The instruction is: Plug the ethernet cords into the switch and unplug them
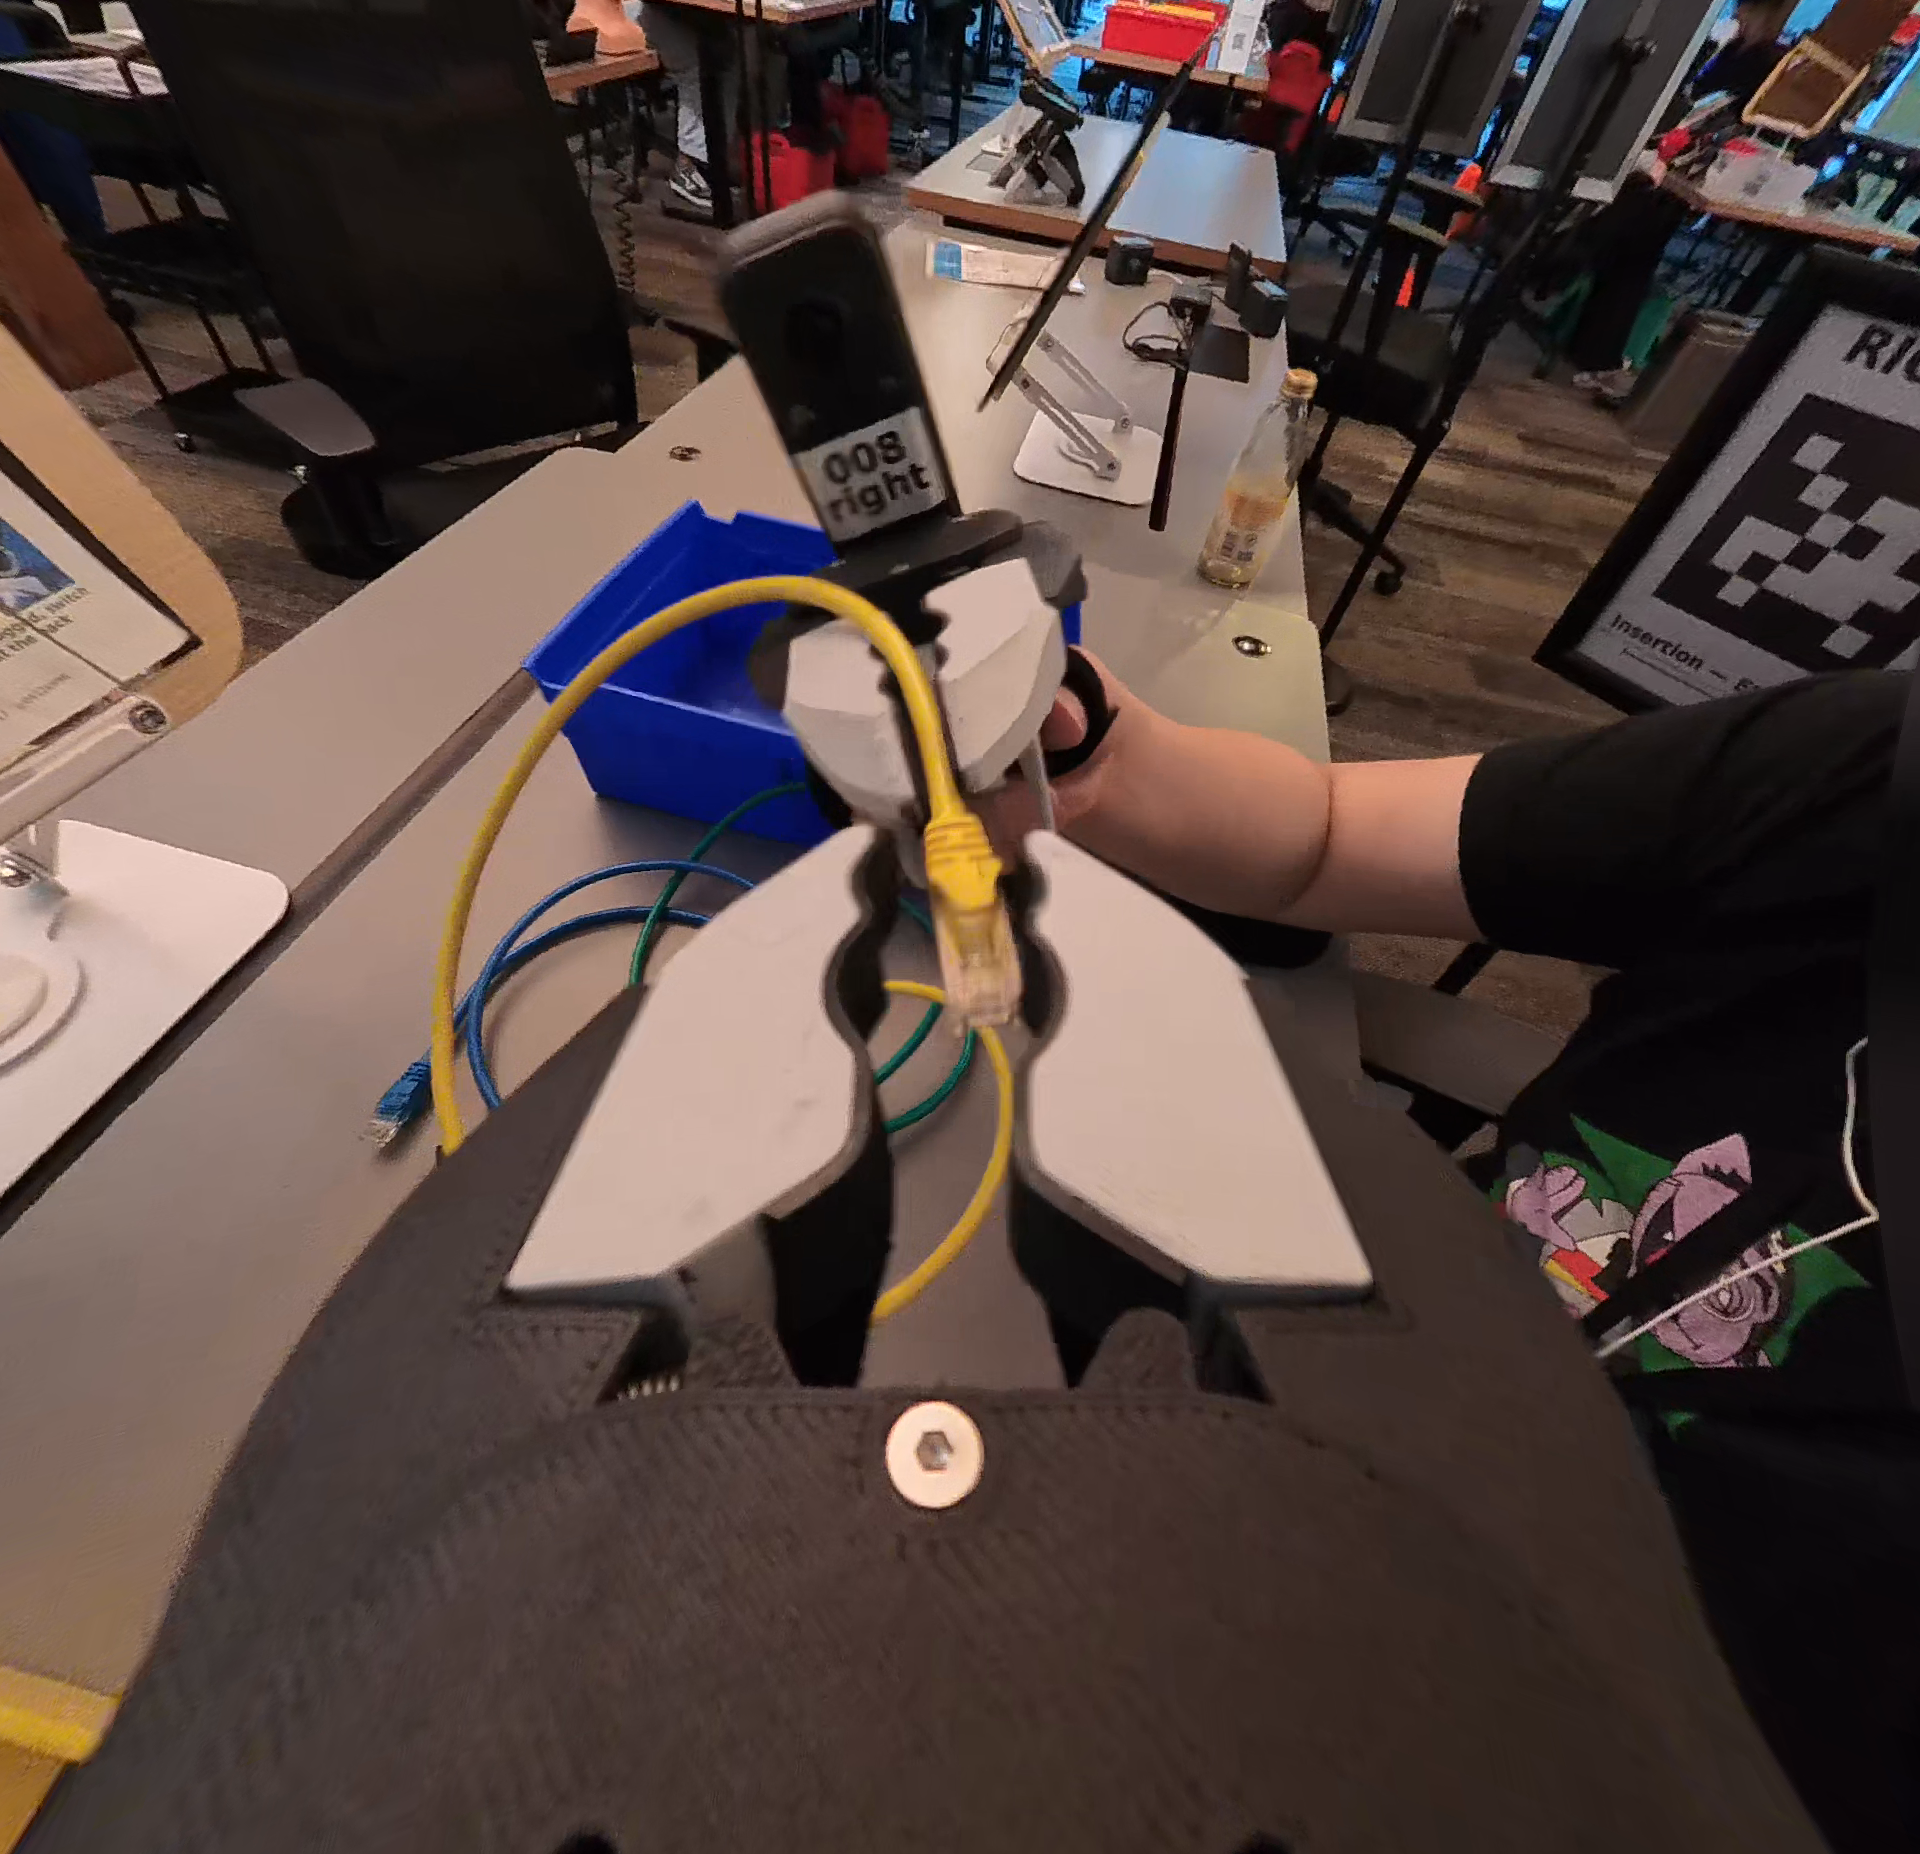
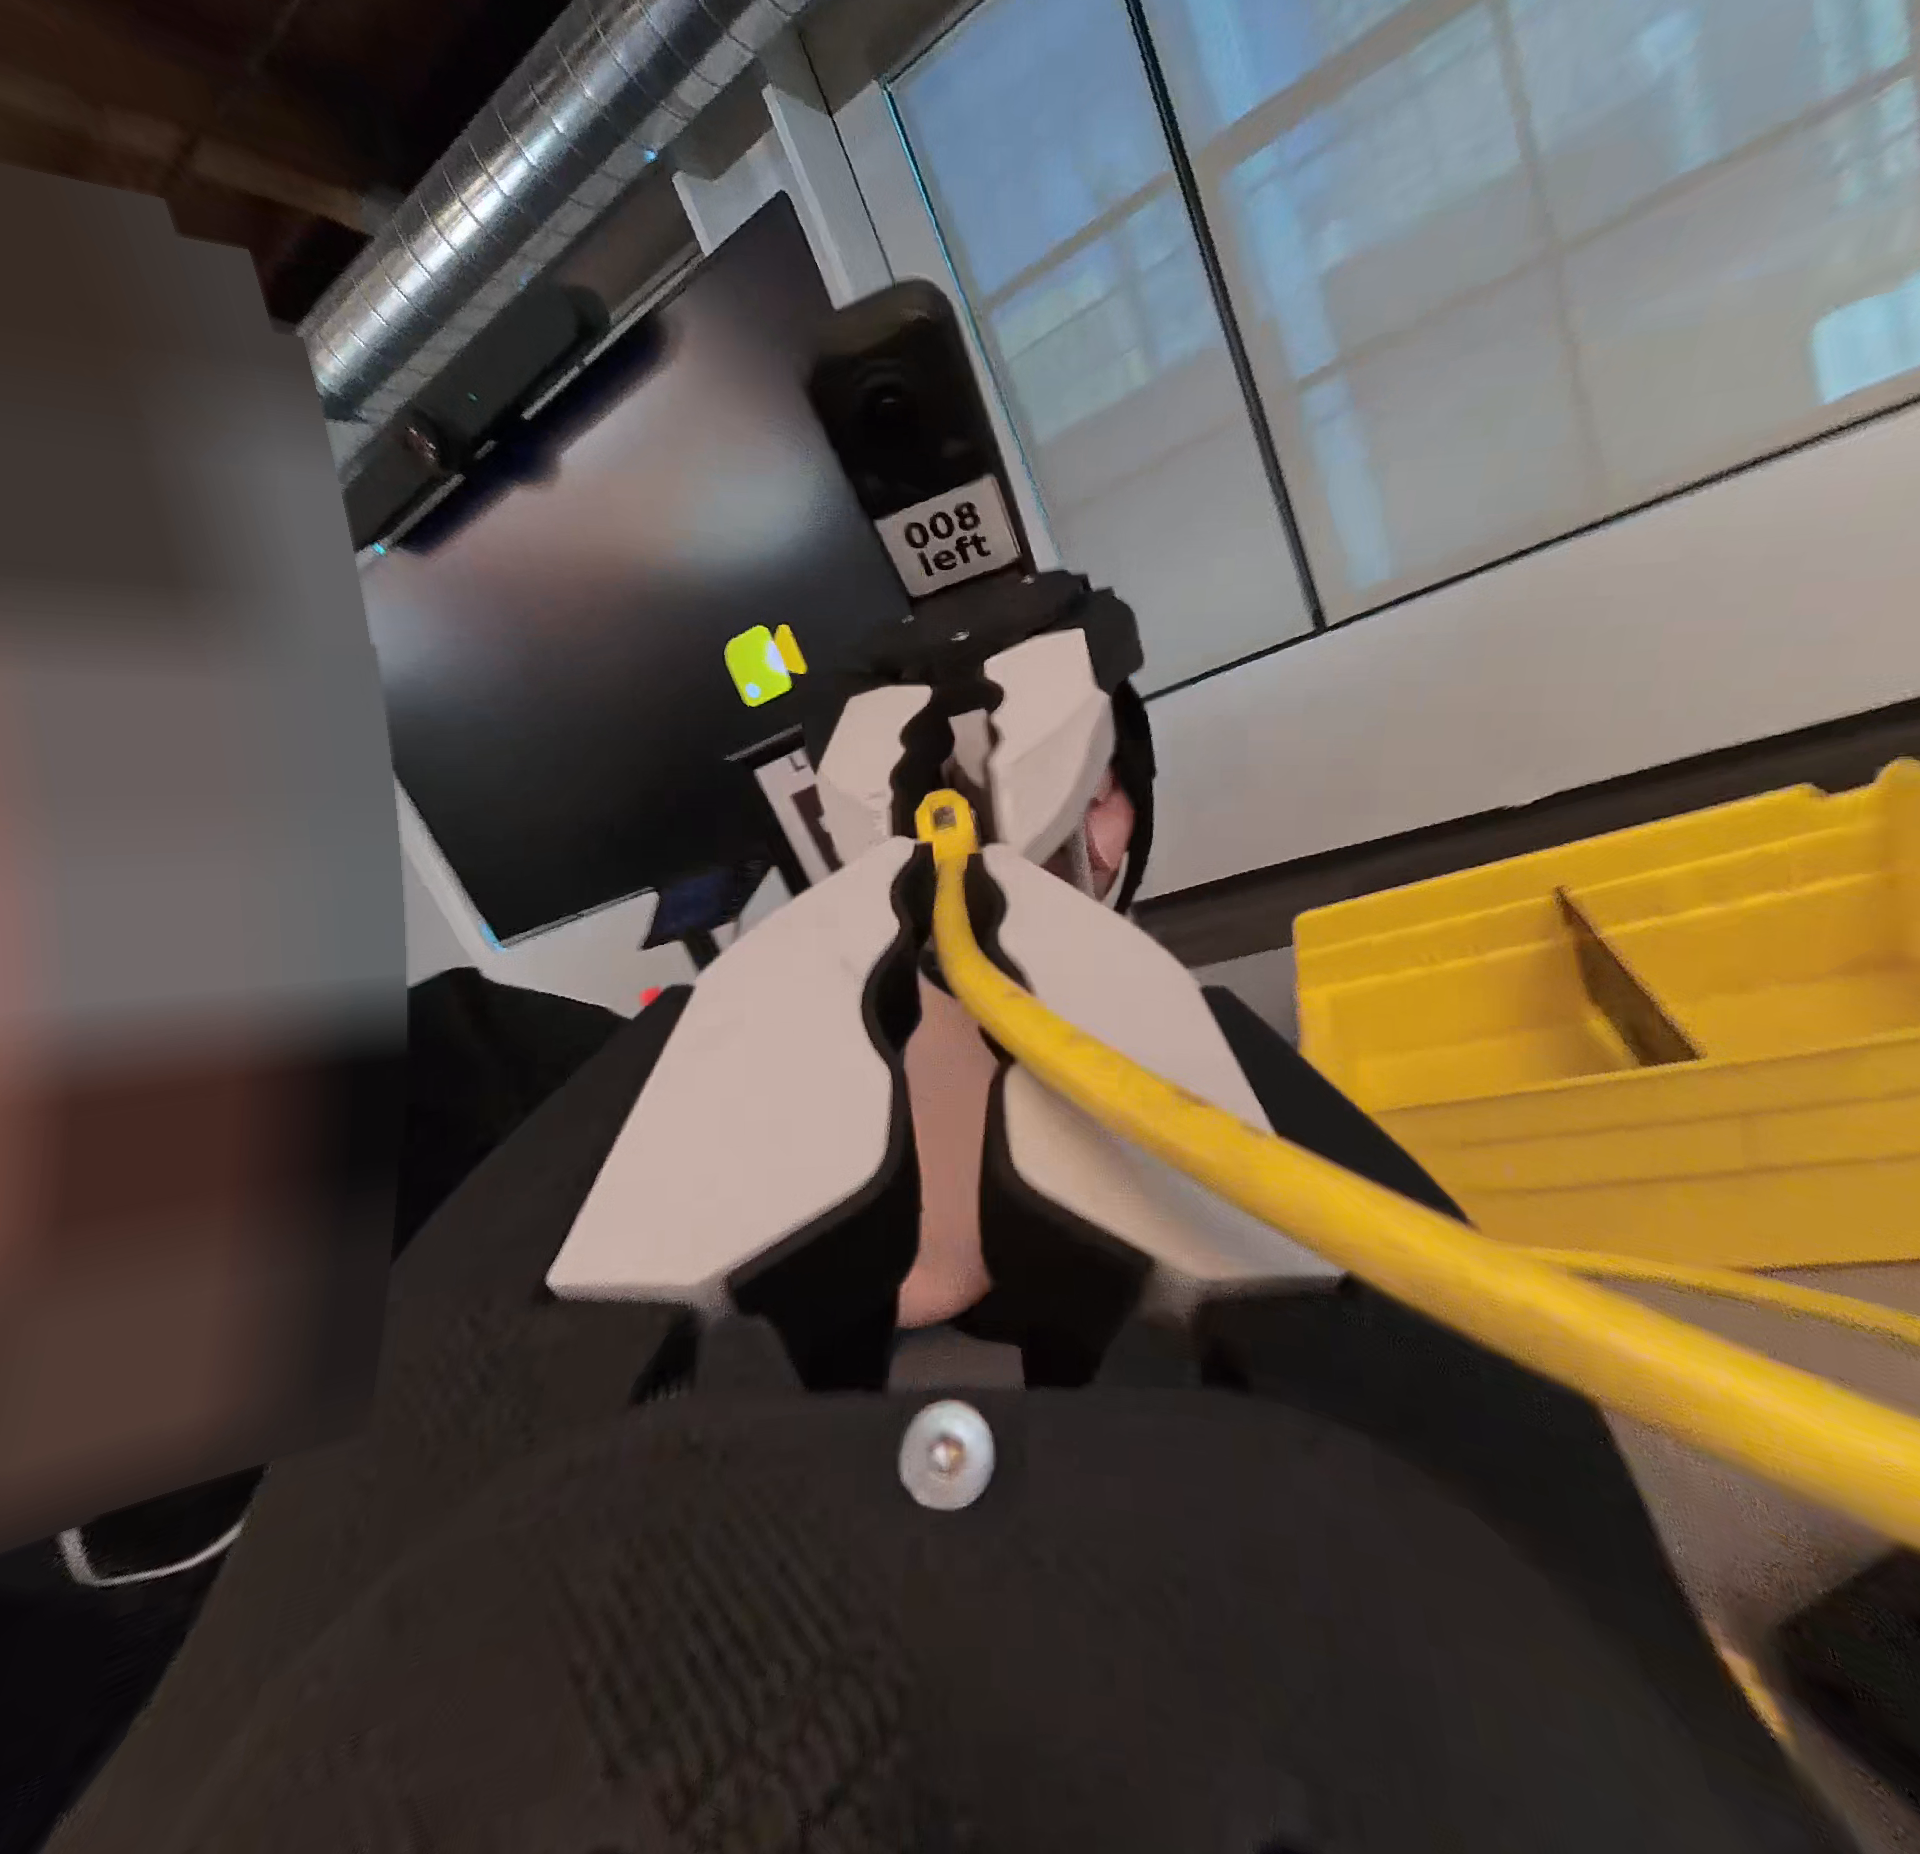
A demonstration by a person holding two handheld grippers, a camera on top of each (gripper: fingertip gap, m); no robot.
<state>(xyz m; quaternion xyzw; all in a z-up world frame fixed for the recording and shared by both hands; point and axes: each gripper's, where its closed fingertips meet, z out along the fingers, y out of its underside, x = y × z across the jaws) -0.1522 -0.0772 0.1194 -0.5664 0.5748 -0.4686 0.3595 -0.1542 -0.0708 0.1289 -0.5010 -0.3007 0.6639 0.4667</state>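
Three ethernet cords show in the left wrist view: a yellow ethernet cord (image 1: 488, 848) looping up through the middle of the frame, and a blue ethernet cord (image 1: 520, 957) and a green ethernet cord (image 1: 665, 905) lying coiled on the grey worktop (image 1: 343, 755) at centre left. One blue plastic bin (image 1: 665, 703) stands behind them; one yellow plastic bin (image 2: 1558, 1035) fills the right edge of the right wrist view.

There are two grippers. The right gripper (image 1: 925, 765), above centre in the left wrist view, has its grey fingers pressed onto the yellow cord just behind the plug boot. The clear plug (image 1: 977, 957) points down into the gap between the left gripper (image 1: 951, 890) fingers, which stand spread, close on either side of it; whether they touch it I cannot tell. The switch is not in sight.
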